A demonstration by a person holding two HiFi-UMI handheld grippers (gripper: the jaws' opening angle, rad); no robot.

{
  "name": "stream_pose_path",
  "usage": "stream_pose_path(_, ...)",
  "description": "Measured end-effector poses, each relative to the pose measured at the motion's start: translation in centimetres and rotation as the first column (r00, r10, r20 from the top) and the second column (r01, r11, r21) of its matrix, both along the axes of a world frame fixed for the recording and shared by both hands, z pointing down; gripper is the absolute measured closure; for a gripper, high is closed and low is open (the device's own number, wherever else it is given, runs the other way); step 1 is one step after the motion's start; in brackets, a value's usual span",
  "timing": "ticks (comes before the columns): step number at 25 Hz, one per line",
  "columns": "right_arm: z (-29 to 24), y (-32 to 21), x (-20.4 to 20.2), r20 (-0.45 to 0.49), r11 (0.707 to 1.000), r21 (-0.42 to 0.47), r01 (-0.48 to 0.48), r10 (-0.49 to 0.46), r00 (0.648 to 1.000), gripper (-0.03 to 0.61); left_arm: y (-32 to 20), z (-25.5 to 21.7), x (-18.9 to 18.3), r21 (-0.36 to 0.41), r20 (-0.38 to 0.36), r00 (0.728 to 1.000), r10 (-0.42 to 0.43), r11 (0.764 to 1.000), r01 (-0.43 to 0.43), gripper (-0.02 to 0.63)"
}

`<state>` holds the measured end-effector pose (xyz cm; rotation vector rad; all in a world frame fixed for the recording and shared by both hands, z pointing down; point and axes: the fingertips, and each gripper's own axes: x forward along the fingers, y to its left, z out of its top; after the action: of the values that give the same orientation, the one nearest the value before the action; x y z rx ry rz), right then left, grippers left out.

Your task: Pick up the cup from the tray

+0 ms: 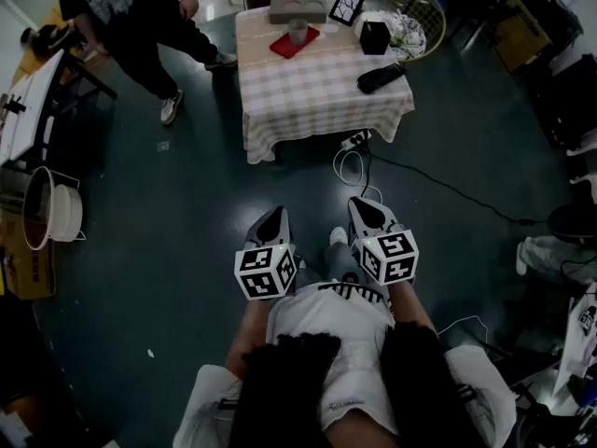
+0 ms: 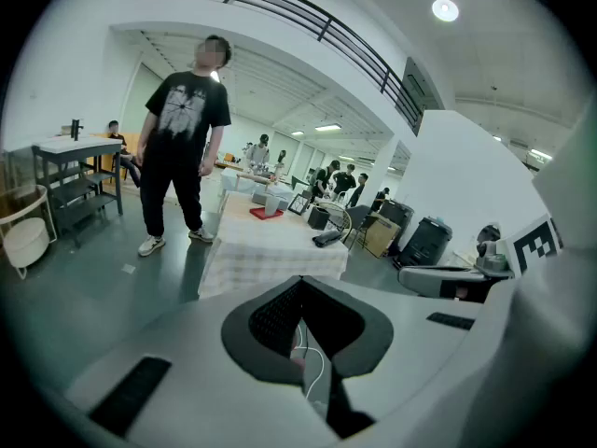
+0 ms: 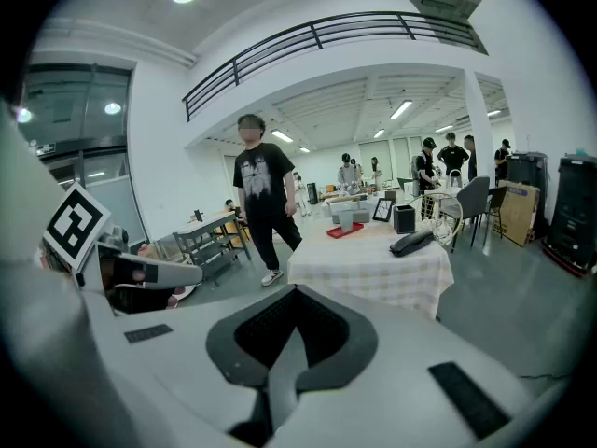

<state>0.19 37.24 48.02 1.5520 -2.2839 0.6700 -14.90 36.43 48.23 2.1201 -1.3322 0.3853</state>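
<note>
A grey cup (image 1: 298, 31) stands on a red tray (image 1: 283, 45) at the far side of a table with a checked cloth (image 1: 317, 91). It also shows small in the left gripper view as cup (image 2: 271, 207) and in the right gripper view as cup (image 3: 346, 220) on the tray (image 3: 346, 231). My left gripper (image 1: 276, 215) and right gripper (image 1: 360, 205) hang side by side over the dark floor, well short of the table. Both point towards it and slightly down. The left gripper (image 2: 303, 280) and right gripper (image 3: 297, 290) have their tips together with nothing between them.
A person in black (image 1: 140, 17) stands left of the table. On the cloth lie a black pouch (image 1: 381, 77), a black box (image 1: 374, 37), a picture frame (image 1: 347, 6) and a grey box (image 1: 298, 11). Cables (image 1: 354, 168) trail on the floor before the table. A white basket (image 1: 51, 211) stands left.
</note>
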Motion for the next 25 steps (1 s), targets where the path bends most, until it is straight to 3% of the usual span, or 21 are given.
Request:
stream_pose_path(10,0.6,-0.5,0.8,0.006,1.0,-0.005,0.001,-0.001,1.0,0.574,-0.4,0.5,1.2,-0.008,0.018,1.0,0.01,1.0,-0.01,0.609)
stream_pose_path(15,0.7,-1.3,1.8,0.074,1.0,-0.009,-0.028,0.028,0.997,0.572,-1.0,0.7,1.9,-0.014,0.027,1.0,0.006,1.0,-0.006,0.609)
stream_pose_path(22,1.0,-3.5,3.4,0.084,1.0,-0.013,0.014,-0.013,0.996,0.568,-2.9,0.7,3.9,-0.018,0.034,0.999,-0.006,1.0,0.007,0.609)
stream_pose_path(25,0.8,-4.8,4.4,0.091,0.999,-0.007,0.039,-0.038,0.995,0.523,-4.0,0.6,5.3,-0.014,0.032,0.999,-0.012,1.0,0.012,0.609)
